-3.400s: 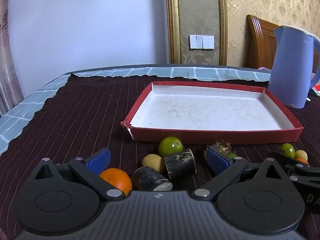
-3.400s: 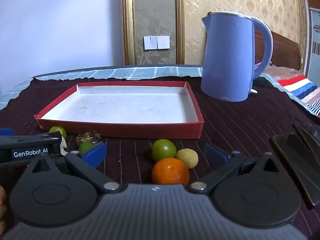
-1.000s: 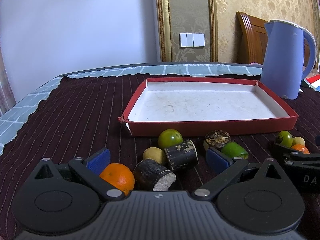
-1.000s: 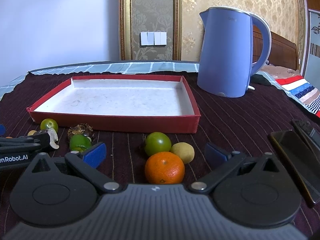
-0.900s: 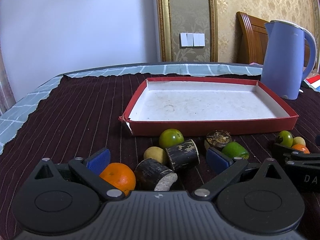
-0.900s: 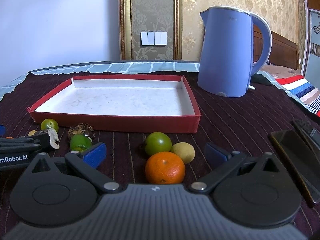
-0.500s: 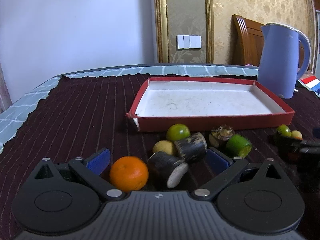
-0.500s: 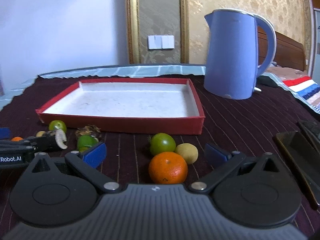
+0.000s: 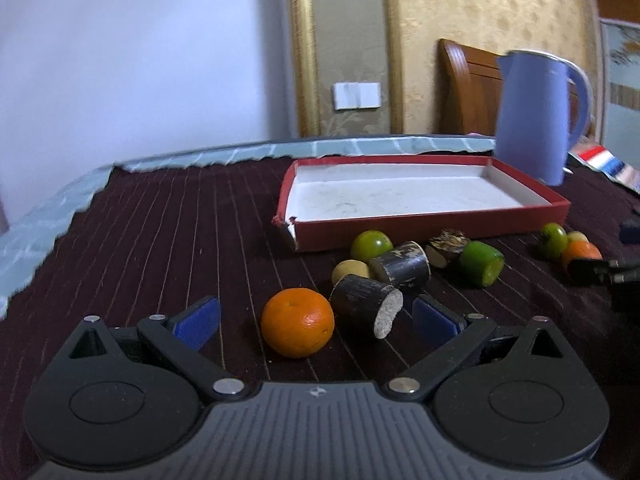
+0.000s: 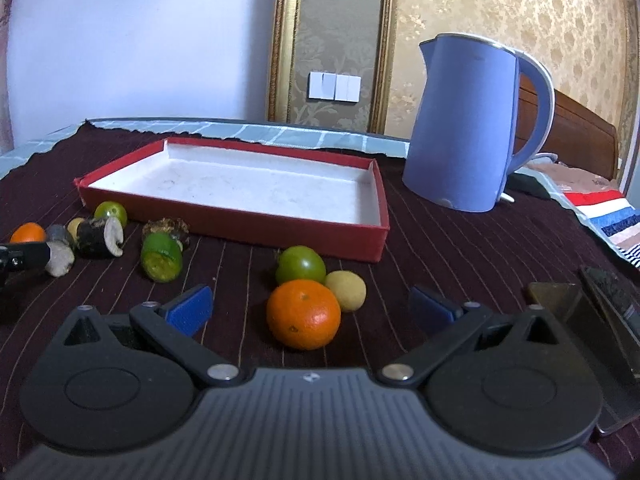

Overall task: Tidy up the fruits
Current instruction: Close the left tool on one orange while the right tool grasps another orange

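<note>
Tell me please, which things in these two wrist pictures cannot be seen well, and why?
- Right gripper, left wrist view: only dark parts at the frame's right edge; the jaws' state is unreadable.
- Small yellow fruit, left wrist view: mostly hidden behind the orange.
- Dark flat object, right wrist view: cut by the right edge; I cannot identify it.

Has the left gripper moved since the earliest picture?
Yes. The left gripper has shifted left: the red tray and kettle now sit further right in its view, and the orange lies between its open fingers.
</note>
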### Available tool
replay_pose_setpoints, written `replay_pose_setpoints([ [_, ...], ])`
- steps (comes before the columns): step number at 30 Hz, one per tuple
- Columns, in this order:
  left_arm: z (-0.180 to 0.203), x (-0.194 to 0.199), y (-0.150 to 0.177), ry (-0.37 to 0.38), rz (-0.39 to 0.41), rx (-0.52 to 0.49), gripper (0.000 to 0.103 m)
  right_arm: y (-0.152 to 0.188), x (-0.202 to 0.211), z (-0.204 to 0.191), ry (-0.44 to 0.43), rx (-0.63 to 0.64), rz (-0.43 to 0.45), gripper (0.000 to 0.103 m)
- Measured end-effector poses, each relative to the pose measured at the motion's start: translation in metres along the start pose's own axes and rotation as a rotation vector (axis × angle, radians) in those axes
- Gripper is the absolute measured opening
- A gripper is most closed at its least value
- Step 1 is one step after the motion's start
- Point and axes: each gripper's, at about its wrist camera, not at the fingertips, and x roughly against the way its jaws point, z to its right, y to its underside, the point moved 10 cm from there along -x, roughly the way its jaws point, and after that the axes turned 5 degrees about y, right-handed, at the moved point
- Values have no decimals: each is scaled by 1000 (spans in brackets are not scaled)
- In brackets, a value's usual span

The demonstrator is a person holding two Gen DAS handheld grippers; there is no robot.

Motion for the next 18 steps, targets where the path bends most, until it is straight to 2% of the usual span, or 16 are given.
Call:
replay_pose_setpoints([
  [5, -13, 4, 0, -10, 19, -96, 103, 3, 2, 8, -43, -60, -9, 103],
  [14, -31, -8, 4, -34, -34, -99, 102, 10, -3, 20, -43, -86, -30, 103],
  [18, -27, -14, 6, -24, -61, -111, 86, 10, -7, 19, -46, -40, -39, 101],
])
